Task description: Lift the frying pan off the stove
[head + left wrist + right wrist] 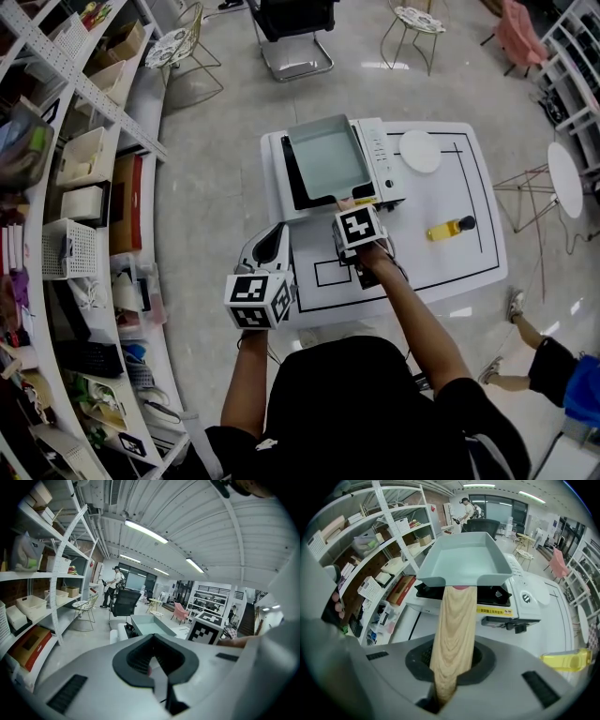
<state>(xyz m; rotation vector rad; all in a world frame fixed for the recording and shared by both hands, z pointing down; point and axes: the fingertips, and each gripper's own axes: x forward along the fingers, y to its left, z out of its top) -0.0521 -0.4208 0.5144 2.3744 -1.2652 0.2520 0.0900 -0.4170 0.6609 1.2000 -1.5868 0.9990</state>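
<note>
Currently: frying pan (326, 159), one, sits on the stove (384, 161), one, at upper centre of the head view on the white bench (469, 216). Claws, two: the right claw (450, 667) is clenched on the pan's wooden handle (452, 630), apparently near its free end; the left claw (157, 667) is closed on nothing, lower left.

Risk: with so far-out a grip, the pan may droop or twist in the pads on lifting.

Also: yellow bottle (448, 228), one; white disc (419, 150), one.

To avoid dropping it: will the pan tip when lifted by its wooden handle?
Probably nose-heavy: the pan sits beyond the right gripper, which grips the wooden handle only at its end. It looks rigid; the smooth handle might twist.
</note>
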